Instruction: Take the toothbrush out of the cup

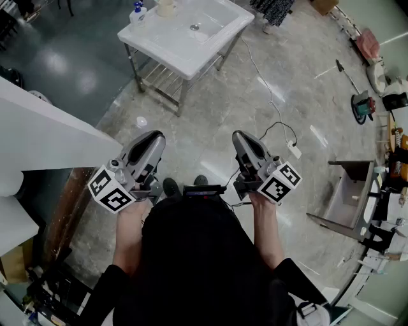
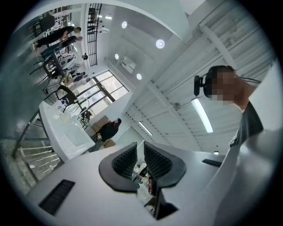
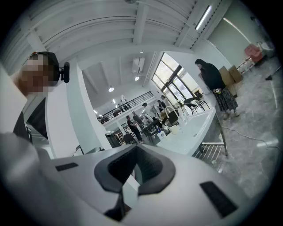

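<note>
A pale cup [image 1: 166, 6] stands at the far edge of the white sink table [image 1: 210, 48], well ahead of me in the head view. I cannot make out a toothbrush in it at this distance. Both grippers are held close to my body, far short of the table. My left gripper [image 1: 152, 136] has a narrow gap between its pads [image 2: 126, 161] and nothing in it. My right gripper [image 1: 241, 135] has its pads [image 3: 152, 167] together at the tips and is empty. The right gripper view shows the sink table [image 3: 194, 128] far off, with the cup [image 3: 175, 129] on it.
A blue-capped bottle [image 1: 137, 13] stands beside the cup. A white cable [image 1: 271, 95] runs across the marble floor to a plug block. An open drawer unit [image 1: 349, 197] sits at the right and a white counter [image 1: 38, 134] at the left. People stand in the background of both gripper views.
</note>
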